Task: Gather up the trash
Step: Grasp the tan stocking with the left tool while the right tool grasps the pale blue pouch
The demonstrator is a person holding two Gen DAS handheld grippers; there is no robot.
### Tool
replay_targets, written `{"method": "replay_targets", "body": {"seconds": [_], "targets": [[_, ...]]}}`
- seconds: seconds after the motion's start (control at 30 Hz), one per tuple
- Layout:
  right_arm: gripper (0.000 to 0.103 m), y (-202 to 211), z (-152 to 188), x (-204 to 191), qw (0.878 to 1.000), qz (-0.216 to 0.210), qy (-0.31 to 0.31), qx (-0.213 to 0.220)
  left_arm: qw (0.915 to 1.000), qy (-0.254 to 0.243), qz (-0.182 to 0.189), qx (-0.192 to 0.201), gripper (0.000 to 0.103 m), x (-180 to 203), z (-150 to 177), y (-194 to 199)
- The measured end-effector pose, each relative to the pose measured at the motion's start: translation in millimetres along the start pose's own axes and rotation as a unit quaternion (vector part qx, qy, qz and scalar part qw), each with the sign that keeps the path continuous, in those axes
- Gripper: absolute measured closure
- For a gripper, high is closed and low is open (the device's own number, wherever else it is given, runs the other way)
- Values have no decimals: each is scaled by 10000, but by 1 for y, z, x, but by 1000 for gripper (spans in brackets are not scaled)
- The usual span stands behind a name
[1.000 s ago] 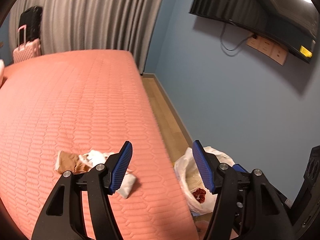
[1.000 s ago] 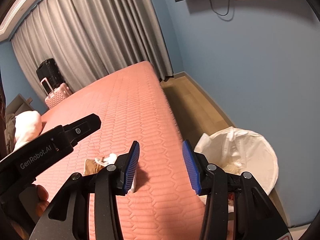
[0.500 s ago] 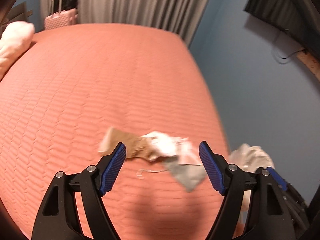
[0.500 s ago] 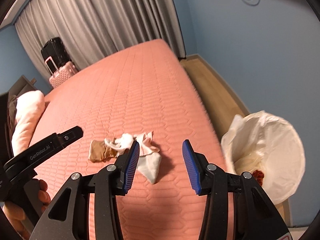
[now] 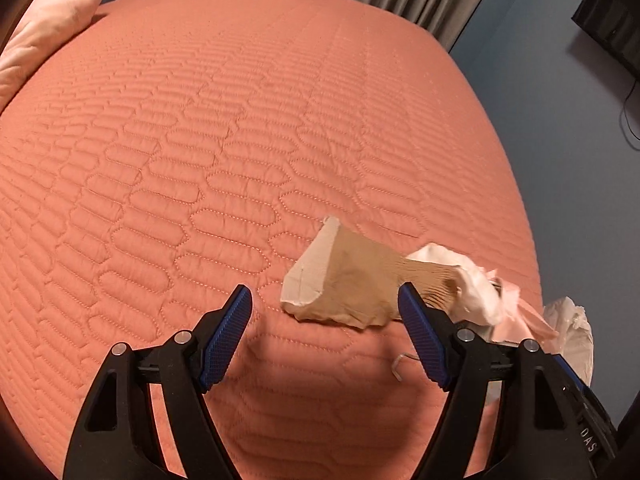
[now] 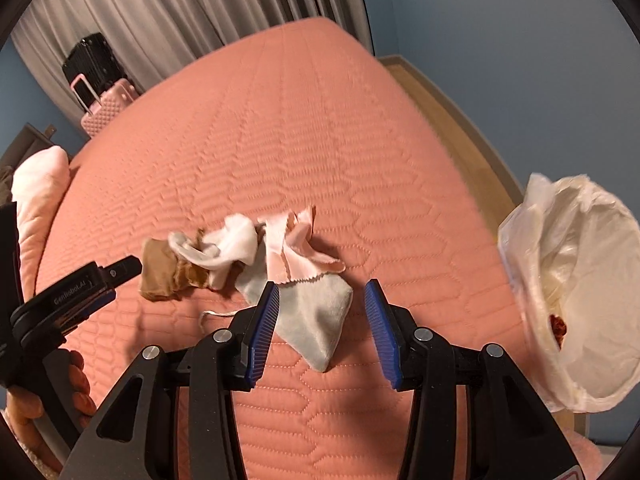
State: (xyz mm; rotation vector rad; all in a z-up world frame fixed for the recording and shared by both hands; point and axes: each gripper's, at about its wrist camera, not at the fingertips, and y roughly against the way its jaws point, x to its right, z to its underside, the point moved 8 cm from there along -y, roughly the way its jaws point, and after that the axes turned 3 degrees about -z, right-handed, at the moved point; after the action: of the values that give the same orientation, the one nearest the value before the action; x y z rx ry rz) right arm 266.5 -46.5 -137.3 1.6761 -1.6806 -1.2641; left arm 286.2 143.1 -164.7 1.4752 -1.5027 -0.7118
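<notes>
Trash [image 6: 248, 256] lies in a small heap on a bed [image 5: 240, 128] covered by a salmon-pink quilt stitched in long rounded cells. Grey curtains [image 6: 168, 16] hang behind the bed, blue walls [image 6: 500, 40] close the room on the far side, a pink suitcase [image 6: 102, 110] stands under a black one [image 6: 90, 60] by the curtains, and a pale pillow [image 5: 44, 28] rests at the bed's edge. A white-lined bin [image 6: 572, 292] with something red inside sits on the floor off the outer side of the right fingers. The heap is a crumpled brown paper bag [image 5: 352, 284], a wad of white tissue [image 6: 228, 244], a pink scrap [image 6: 298, 248] with a zigzag edge and a pale grey cloth [image 6: 320, 320]. The left gripper [image 5: 324, 320] has its fingers spread wide, with the brown bag just ahead and partly between the tips. The right gripper [image 6: 320, 328] is also spread apart, the grey cloth lying between its fingertips, untouched as far as can be seen.
</notes>
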Motion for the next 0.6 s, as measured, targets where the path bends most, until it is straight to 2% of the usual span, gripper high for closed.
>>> {"method": "replay_targets", "body": {"seconds": [0.23, 0.33, 0.4, 0.5, 0.53, 0.57, 0.6], "targets": [[59, -38, 12, -2, 9994, 17, -39, -333, 9994, 154, 245, -170, 33, -1, -2, -27], [64, -50, 19, -4, 9990, 6, -64, -451, 9991, 95, 331, -248, 44, 4, 0, -34], [68, -56, 24, -5, 9987, 5, -65, -513, 9994, 30, 301, -188, 48, 7, 1, -34], [74, -58, 27, -8, 9989, 44, -41, -468, 9990, -107, 395, -154, 66, 14, 4, -33], [82, -59, 28, -9, 9988, 27, -42, -478, 9990, -144, 405, -132, 76, 16, 4, -32], [91, -58, 29, -10, 9987, -2, -40, -502, 9990, -184, 395, -105, 79, 17, 5, -30], [94, -58, 30, -11, 9985, -39, -26, -537, 9990, -218, 390, -77, 80, 17, 5, -28]]}}
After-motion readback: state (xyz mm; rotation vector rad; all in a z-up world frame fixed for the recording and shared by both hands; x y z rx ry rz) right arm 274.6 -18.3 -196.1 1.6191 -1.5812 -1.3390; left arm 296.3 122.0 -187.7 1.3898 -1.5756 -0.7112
